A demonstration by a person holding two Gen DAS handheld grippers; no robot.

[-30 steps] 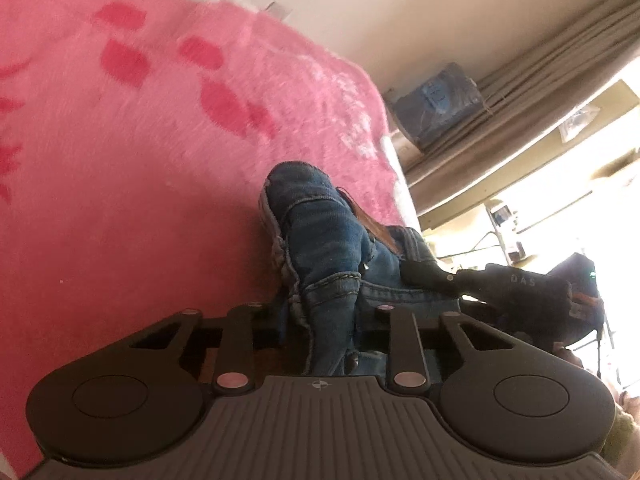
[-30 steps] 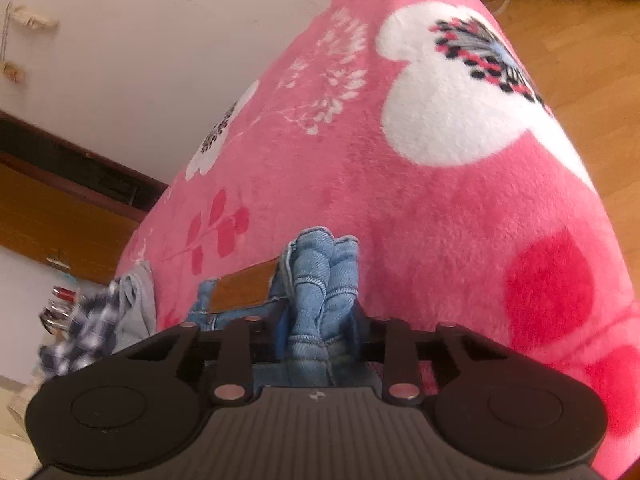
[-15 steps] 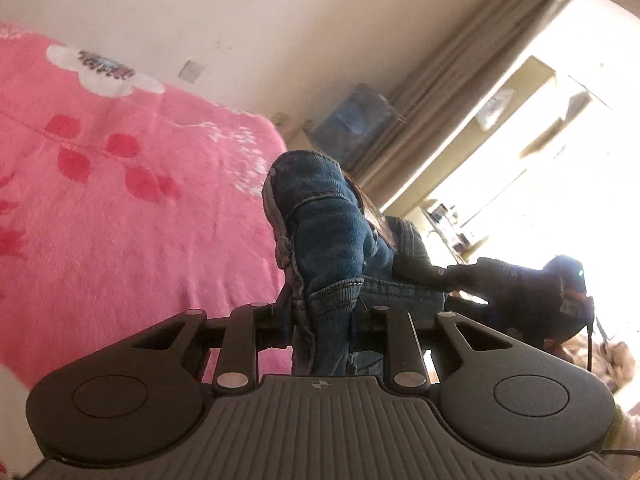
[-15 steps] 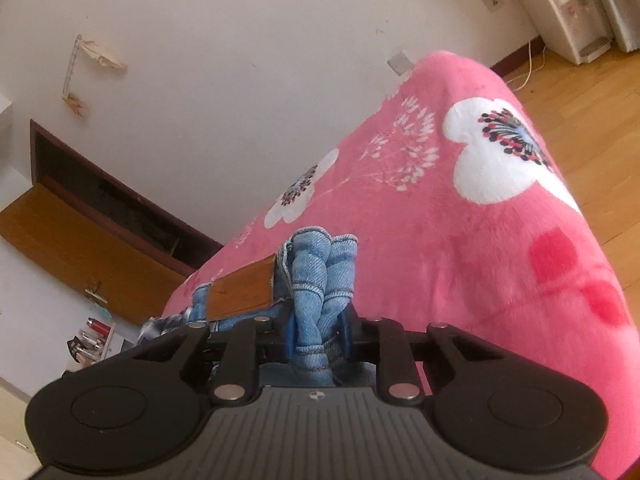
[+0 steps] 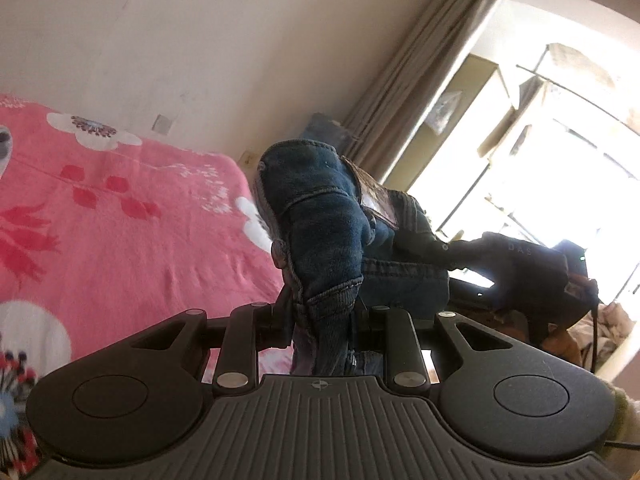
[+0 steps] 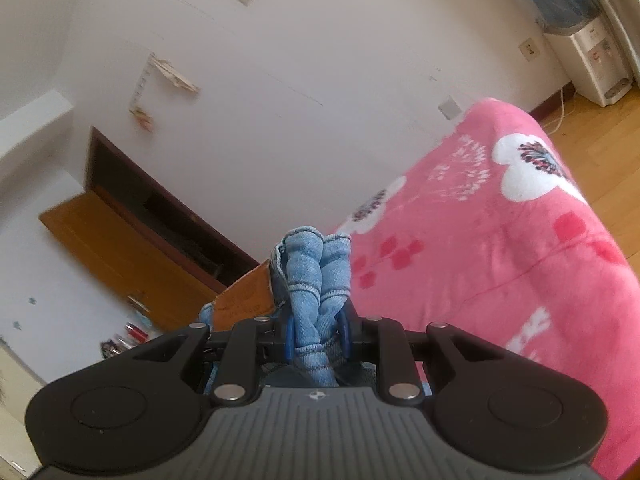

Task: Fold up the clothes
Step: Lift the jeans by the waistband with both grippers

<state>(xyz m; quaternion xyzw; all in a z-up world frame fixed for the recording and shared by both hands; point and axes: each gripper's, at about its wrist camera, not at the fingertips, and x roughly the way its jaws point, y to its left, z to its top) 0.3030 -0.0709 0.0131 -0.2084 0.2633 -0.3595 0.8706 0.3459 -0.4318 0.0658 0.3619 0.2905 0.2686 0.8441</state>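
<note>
A pair of blue jeans [image 5: 320,232] hangs in the air above the pink flowered blanket [image 5: 120,220]. My left gripper [image 5: 320,316] is shut on a bunched fold of the waistband, which bulges up between its fingers. In the right wrist view the jeans [image 6: 316,272] look paler, with a brown leather patch [image 6: 244,300] to the left of the fold. My right gripper [image 6: 316,336] is shut on that bunched denim. The right gripper [image 5: 520,264] also shows in the left wrist view as a dark shape at the far end of the waistband. The legs of the jeans are hidden.
The pink blanket [image 6: 520,260] covers a bed beside a white wall. A water dispenser [image 6: 588,52] stands on the wooden floor [image 6: 608,140]. A wooden cabinet [image 6: 128,248] is at the left. Curtains [image 5: 420,80] and a bright window [image 5: 560,160] are to the right in the left wrist view.
Both grippers have risen and tilted upward with the jeans still held. The blanket has dropped lower in both views and more wall and window now show.
</note>
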